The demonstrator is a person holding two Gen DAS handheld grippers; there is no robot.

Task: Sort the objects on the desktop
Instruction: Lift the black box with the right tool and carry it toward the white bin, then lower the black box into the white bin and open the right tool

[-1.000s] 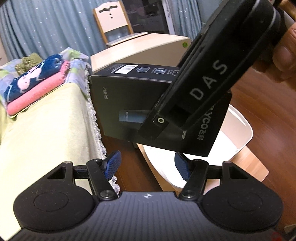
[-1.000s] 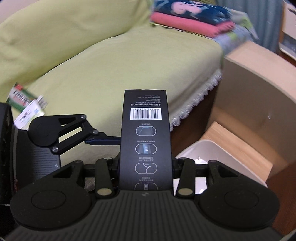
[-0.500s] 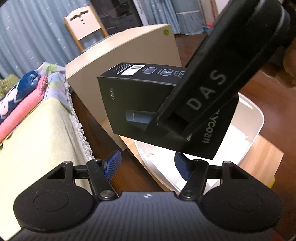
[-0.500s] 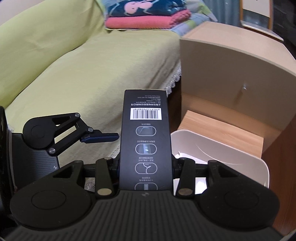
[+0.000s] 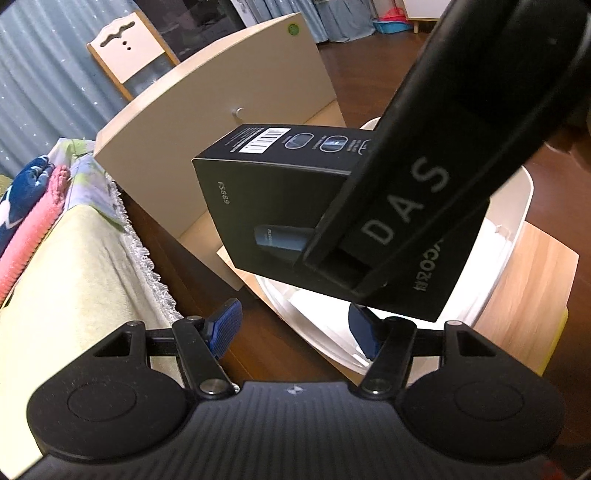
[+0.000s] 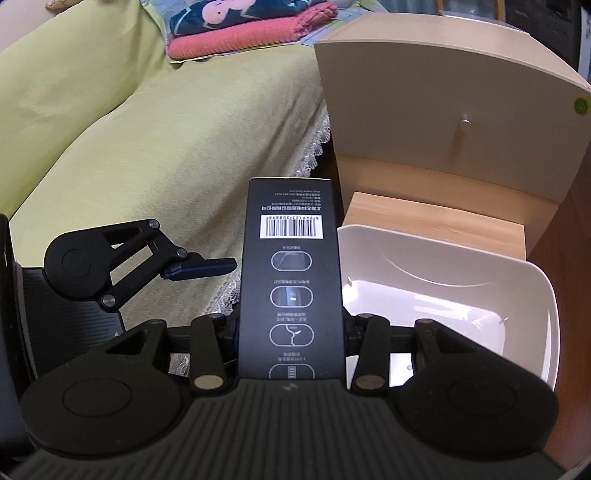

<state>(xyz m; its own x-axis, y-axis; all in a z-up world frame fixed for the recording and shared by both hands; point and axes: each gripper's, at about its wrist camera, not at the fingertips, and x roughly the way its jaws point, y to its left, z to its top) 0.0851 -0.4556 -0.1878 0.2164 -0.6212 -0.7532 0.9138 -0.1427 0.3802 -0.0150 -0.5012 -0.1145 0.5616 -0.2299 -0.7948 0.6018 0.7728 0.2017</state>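
One tall black cardboard box [image 6: 291,280] with a white barcode label sits pinched in the right gripper [image 6: 291,332], held above one white plastic bin [image 6: 443,280] on a wooden surface [image 6: 436,218]. The left gripper [image 5: 295,325], fingers spread, holds nothing beside the box.

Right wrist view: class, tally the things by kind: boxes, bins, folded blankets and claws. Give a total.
Black box: 1
White bin: 1
Folded blankets: 2, pink and navy patterned
Claws: 2, right claw and left claw
Total: 6
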